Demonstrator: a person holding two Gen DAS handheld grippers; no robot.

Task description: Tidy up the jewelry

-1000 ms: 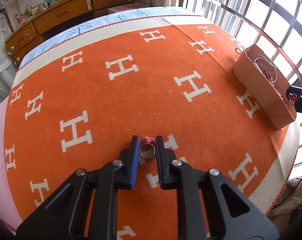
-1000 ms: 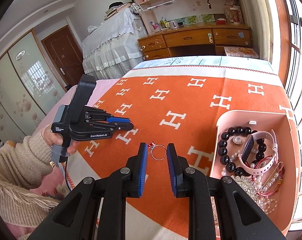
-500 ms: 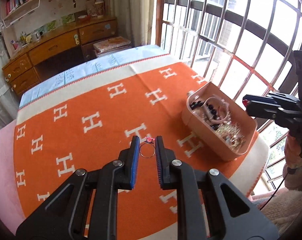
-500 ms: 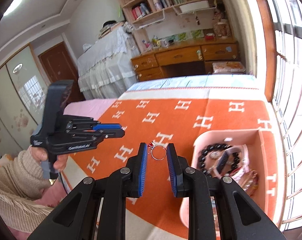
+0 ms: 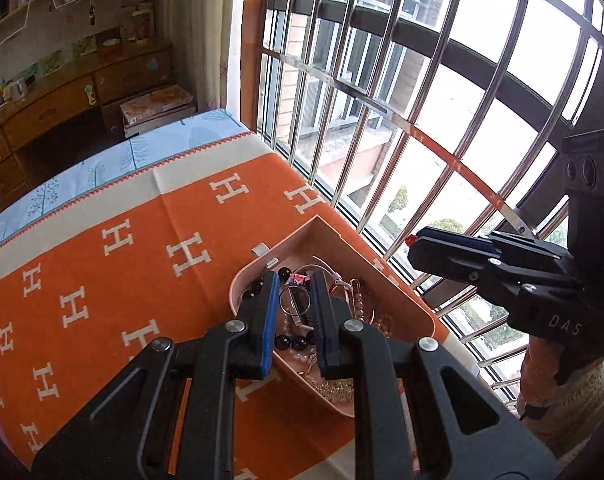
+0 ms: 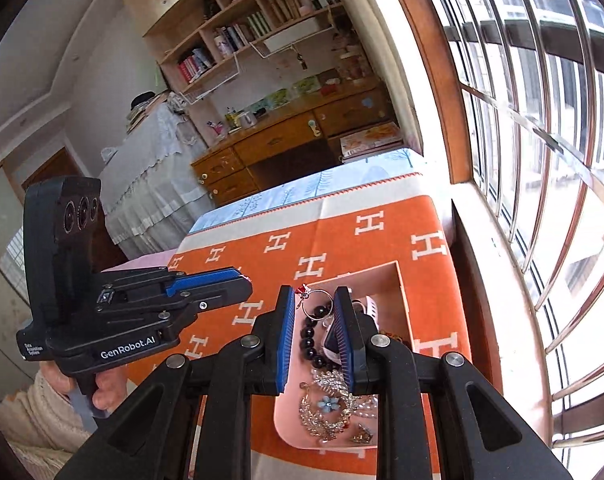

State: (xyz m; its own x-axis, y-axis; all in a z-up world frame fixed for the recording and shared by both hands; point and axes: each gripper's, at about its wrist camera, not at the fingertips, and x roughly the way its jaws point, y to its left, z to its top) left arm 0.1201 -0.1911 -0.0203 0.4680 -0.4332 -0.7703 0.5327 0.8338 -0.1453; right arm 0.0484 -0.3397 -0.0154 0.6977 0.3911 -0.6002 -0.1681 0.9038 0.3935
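Observation:
My left gripper [image 5: 294,292] is shut on a silver ring with a red stone [image 5: 294,300] and holds it above the pink jewelry box [image 5: 398,304]. My right gripper [image 6: 316,300] is shut on a second silver ring with a red stone [image 6: 316,305], also above the pink box [image 6: 402,280]. The box holds black beads [image 6: 310,338], a white watch and gold pieces [image 6: 326,408]. Each gripper shows in the other's view: the right one at the right of the left wrist view [image 5: 414,242], the left one at the left of the right wrist view [image 6: 243,280].
The box sits at the window-side edge of a bed covered by an orange blanket with white H marks [image 5: 101,264]. A barred window [image 5: 422,80] runs right beside it. A wooden desk with drawers [image 6: 285,140] and bookshelves stand beyond the bed.
Both grippers have risen from the blanket with their rings and moved toward the window, over the pink box. Their jaws keep the same spacing.

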